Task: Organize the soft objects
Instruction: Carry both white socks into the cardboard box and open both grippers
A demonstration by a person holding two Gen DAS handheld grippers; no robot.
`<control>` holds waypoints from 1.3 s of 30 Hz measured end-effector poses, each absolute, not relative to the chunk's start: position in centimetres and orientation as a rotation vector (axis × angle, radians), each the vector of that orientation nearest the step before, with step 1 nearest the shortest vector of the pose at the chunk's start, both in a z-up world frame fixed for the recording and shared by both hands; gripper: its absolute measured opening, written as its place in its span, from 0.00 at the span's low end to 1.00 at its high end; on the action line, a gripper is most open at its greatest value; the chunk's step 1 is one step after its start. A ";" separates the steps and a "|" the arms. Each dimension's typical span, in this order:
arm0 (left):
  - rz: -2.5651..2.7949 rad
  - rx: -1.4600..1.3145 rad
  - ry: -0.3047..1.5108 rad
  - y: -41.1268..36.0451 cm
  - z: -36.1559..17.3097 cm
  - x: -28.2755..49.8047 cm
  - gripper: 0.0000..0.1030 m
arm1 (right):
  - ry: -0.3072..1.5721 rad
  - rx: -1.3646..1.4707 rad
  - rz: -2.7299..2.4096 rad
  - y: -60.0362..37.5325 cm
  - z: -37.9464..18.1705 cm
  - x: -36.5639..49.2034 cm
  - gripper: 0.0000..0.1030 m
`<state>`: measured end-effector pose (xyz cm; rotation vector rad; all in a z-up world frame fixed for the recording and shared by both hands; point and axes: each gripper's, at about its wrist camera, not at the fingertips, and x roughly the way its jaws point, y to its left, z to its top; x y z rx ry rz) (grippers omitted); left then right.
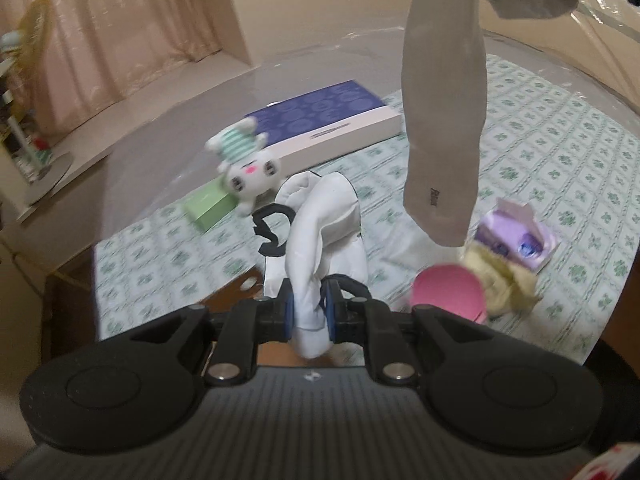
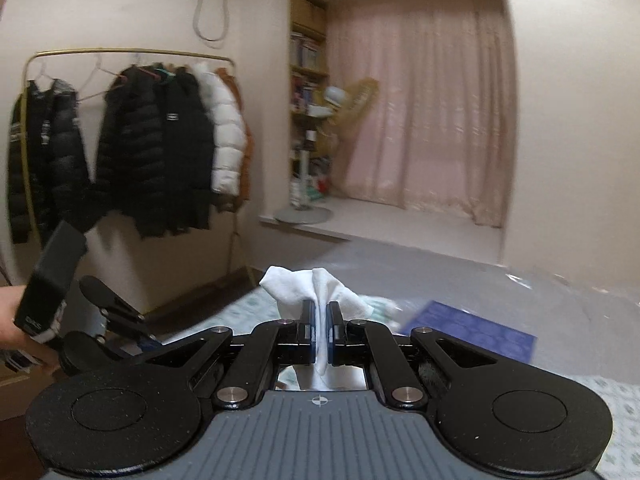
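Both tools clamped on socks, left tool (image 1: 310,308) on bunched white sock (image 1: 320,232), right tool (image 2: 318,330) on hanging sock (image 1: 444,120); thin pinch may slip, dropping it on pink ball (image 1: 448,288) at five o'clock.

White sock (image 1: 442,120) — green-patterned tablecloth (image 1: 560,136) — purple-patterned box (image 1: 320,114).

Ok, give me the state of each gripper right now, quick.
Left gripper: shut on a white sock with black trim.
Right gripper: shut on a white sock, which hangs down from it above the bed.
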<state>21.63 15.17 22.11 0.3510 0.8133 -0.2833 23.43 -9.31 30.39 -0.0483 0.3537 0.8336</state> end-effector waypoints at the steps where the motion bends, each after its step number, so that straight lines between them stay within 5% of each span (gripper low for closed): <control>1: -0.269 0.350 0.814 16.0 22.2 21.0 0.13 | 0.353 -0.050 0.850 -8.2 30.6 23.2 0.05; 18: -0.100 0.296 0.893 28.3 17.2 16.6 0.13 | 0.403 -0.092 0.938 9.2 23.7 23.9 0.05; 39: -0.069 0.178 1.000 34.2 3.3 24.2 0.13 | 0.857 -0.136 0.867 17.5 5.2 31.3 0.05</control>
